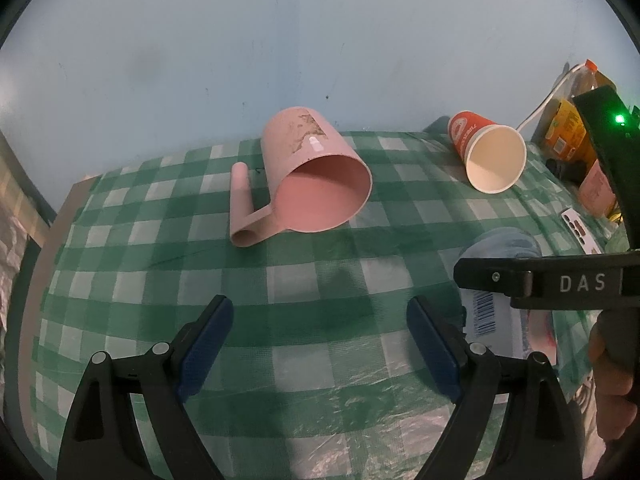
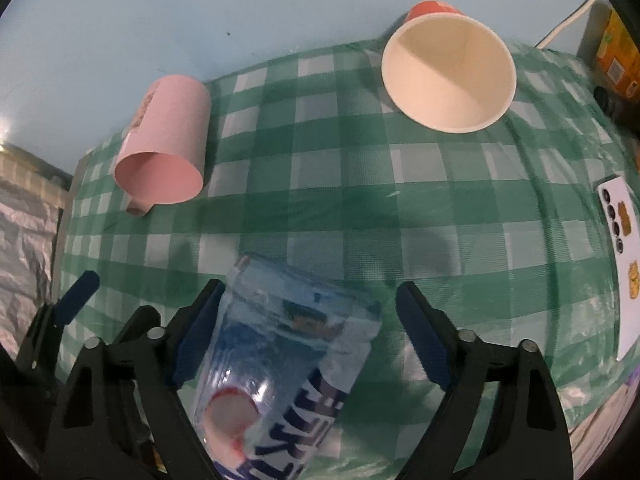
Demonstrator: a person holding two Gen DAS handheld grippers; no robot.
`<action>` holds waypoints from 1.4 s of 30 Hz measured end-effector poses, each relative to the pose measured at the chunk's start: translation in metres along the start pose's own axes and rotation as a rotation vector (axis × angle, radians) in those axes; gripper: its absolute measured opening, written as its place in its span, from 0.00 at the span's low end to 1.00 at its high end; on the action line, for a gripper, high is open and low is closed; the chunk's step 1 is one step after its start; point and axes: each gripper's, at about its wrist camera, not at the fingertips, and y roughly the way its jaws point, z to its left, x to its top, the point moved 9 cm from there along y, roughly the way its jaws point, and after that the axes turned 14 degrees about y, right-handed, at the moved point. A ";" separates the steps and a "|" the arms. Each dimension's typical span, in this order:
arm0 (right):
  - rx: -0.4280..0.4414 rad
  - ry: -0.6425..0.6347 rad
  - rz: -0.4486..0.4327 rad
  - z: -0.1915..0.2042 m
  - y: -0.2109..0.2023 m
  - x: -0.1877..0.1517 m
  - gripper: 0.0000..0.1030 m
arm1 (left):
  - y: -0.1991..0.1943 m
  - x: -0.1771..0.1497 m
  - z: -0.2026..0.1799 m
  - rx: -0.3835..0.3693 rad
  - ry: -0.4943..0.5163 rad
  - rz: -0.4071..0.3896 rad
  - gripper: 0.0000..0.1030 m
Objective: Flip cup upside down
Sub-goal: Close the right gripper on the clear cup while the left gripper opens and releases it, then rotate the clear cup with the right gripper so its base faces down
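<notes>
A pink mug (image 1: 316, 176) with a long handle lies on its side on the green checked tablecloth (image 1: 320, 292), mouth toward me; it also shows in the right wrist view (image 2: 164, 144). An orange paper cup (image 1: 490, 152) lies on its side further right, white inside showing (image 2: 448, 72). A clear plastic cup with blue print (image 2: 280, 360) lies on its side between the fingers of my right gripper (image 2: 308, 324), which is open. My left gripper (image 1: 320, 344) is open and empty over the cloth, short of the pink mug.
A blue wall stands behind the table. Yellow and orange packages and a bottle (image 1: 568, 128) crowd the right edge with a white cable. A white phone (image 2: 622, 240) lies at the right. The table's left edge (image 1: 52, 240) drops off.
</notes>
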 end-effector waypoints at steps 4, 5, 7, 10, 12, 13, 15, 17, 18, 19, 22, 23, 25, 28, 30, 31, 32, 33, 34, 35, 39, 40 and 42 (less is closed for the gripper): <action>0.009 -0.002 0.021 0.001 0.001 -0.001 0.74 | 0.000 0.001 -0.003 -0.003 0.008 -0.001 0.87; 0.010 -0.009 0.015 0.001 0.000 -0.001 0.74 | -0.001 0.001 -0.004 -0.007 0.008 -0.003 0.87; 0.011 -0.032 -0.010 0.002 -0.007 0.000 0.74 | -0.002 0.001 -0.005 -0.014 0.009 -0.005 0.87; 0.003 -0.089 -0.084 0.006 -0.022 0.001 0.73 | -0.005 0.001 -0.007 -0.017 0.009 -0.015 0.87; -0.006 -0.132 -0.146 0.009 -0.033 0.001 0.73 | -0.006 0.001 -0.009 -0.018 0.011 -0.019 0.87; -0.010 -0.160 -0.182 0.012 -0.040 0.001 0.73 | -0.008 0.001 -0.010 -0.021 0.009 -0.025 0.87; -0.020 -0.216 -0.263 0.018 -0.056 0.001 0.73 | -0.010 0.001 -0.012 -0.024 0.010 -0.032 0.87; -0.027 -0.251 -0.322 0.020 -0.068 0.002 0.73 | -0.012 0.001 -0.013 -0.029 0.008 -0.038 0.87; -0.031 -0.266 -0.352 0.022 -0.074 0.003 0.73 | -0.013 0.001 -0.014 -0.035 0.005 -0.043 0.87; -0.037 -0.285 -0.385 0.024 -0.080 0.002 0.73 | -0.014 0.001 -0.014 -0.037 0.002 -0.046 0.87; -0.060 -0.323 -0.486 0.029 -0.092 0.004 0.72 | -0.017 0.003 -0.015 -0.036 -0.003 -0.067 0.87; -0.073 -0.339 -0.515 0.030 -0.095 0.004 0.72 | -0.018 0.004 -0.016 -0.033 -0.003 -0.075 0.87; -0.096 -0.363 -0.555 0.032 -0.098 0.005 0.72 | -0.020 0.004 -0.016 -0.031 -0.008 -0.089 0.87; -0.124 -0.380 -0.579 0.031 -0.099 0.007 0.72 | -0.021 0.004 -0.016 -0.039 -0.016 -0.097 0.87; -0.134 -0.384 -0.574 0.030 -0.098 0.008 0.72 | -0.022 0.004 -0.015 -0.040 -0.020 -0.102 0.87; -0.137 -0.387 -0.566 0.030 -0.096 0.008 0.72 | -0.022 0.003 -0.015 -0.039 -0.020 -0.104 0.87; -0.137 -0.388 -0.558 0.029 -0.096 0.008 0.72 | -0.022 0.003 -0.015 -0.039 -0.021 -0.104 0.87; -0.141 -0.389 -0.553 0.028 -0.096 0.007 0.72 | -0.022 0.003 -0.015 -0.040 -0.023 -0.106 0.87; -0.144 -0.394 -0.548 0.028 -0.095 0.007 0.72 | -0.021 0.003 -0.015 -0.041 -0.025 -0.107 0.87; -0.147 -0.395 -0.544 0.027 -0.095 0.006 0.72 | -0.021 0.003 -0.015 -0.040 -0.024 -0.106 0.87; -0.147 -0.399 -0.500 0.026 -0.094 0.003 0.72 | -0.019 0.002 -0.017 -0.029 -0.014 -0.104 0.87; -0.149 -0.402 -0.489 0.026 -0.093 0.002 0.72 | -0.018 0.002 -0.017 -0.027 -0.014 -0.103 0.87; -0.148 -0.401 -0.467 0.026 -0.091 0.001 0.72 | -0.017 0.001 -0.017 -0.019 -0.010 -0.102 0.87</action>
